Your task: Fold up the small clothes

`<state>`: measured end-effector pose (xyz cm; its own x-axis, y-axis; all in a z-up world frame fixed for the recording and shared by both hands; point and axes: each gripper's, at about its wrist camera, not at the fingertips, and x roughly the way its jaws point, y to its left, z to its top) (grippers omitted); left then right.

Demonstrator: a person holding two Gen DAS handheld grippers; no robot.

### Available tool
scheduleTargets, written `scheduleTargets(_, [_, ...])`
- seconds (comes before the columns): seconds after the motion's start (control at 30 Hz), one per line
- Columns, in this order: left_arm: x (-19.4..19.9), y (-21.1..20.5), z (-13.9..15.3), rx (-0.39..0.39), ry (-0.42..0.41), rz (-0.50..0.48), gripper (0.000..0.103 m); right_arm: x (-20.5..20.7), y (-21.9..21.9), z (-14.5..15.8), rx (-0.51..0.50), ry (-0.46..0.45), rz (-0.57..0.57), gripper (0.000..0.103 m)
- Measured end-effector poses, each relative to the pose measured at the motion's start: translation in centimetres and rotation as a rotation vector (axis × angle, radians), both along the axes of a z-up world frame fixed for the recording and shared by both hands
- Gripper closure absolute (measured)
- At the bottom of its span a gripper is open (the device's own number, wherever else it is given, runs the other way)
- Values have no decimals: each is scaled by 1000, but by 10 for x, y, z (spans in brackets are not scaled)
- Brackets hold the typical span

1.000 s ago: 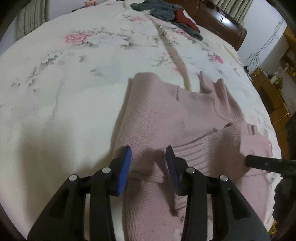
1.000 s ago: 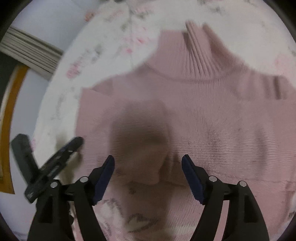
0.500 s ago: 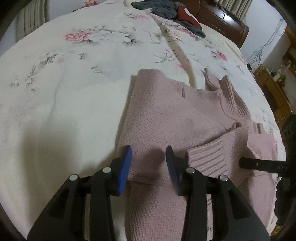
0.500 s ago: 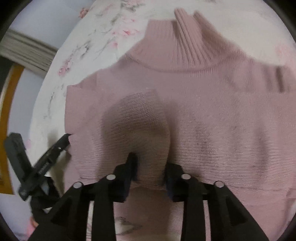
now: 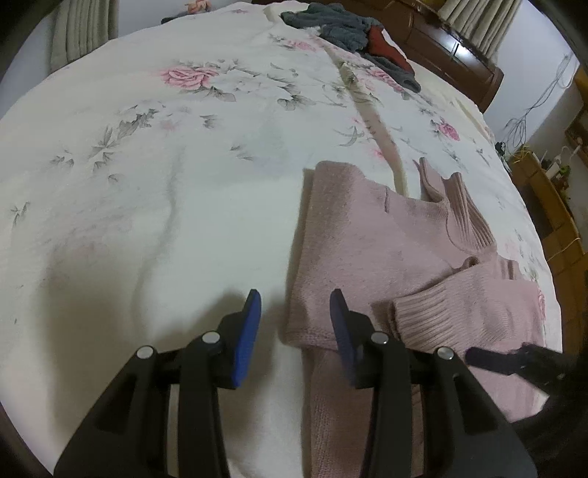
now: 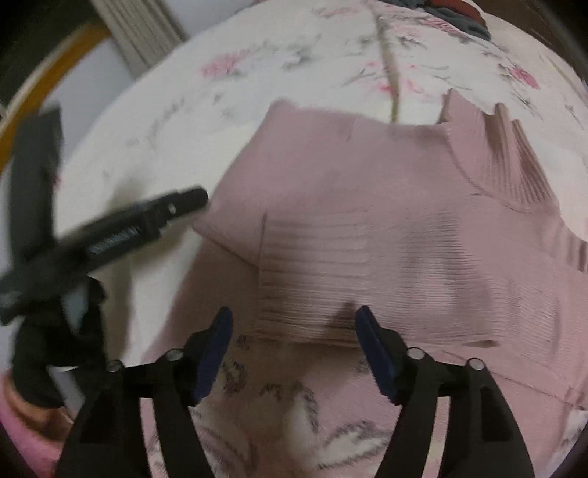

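A wide bed point(image 5: 183, 191) is filling both views, covered by a cream sheet printed with pink roses and grey leaves. A pink knit sweater point(image 5: 386, 250) is lying on it, ribbed collar pointing away, one cuffed sleeve folded across the body. Far up the bed, a heap of grey and red clothes point(image 5: 352, 33) is resting near a dark wooden headboard point(image 5: 452, 55). Pleated curtains point(image 5: 77, 33) are hanging at the left, and wooden furniture point(image 5: 551, 206) is lining the right wall. The left gripper point(image 5: 294, 305) is hovering at the sweater's left edge, fingers spread wide and empty. The right gripper point(image 6: 294, 323) is hanging over the folded sleeve, fingers also wide apart, gripping nothing.
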<state>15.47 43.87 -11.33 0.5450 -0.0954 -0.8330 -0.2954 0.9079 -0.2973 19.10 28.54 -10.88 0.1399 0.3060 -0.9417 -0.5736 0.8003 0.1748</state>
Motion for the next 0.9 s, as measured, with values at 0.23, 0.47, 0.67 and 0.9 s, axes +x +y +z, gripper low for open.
scheduleTargets(0.23, [-1,1,-5,-19,14,2,64,0,6,-20,-121,-60,1,85])
scheduleTargets(0.47, [3,-22,17,33,-60,-46,64,29,-77,29,204,59,-146,88])
scheduleTargets(0.67, [24,-63,27,30,-101,-138,63,40,-165,69,365,63,-293,88])
scheduleTargets(0.9, [45,-93,6,64,-51,-192,63,62,-262,73,361,61,-459,88])
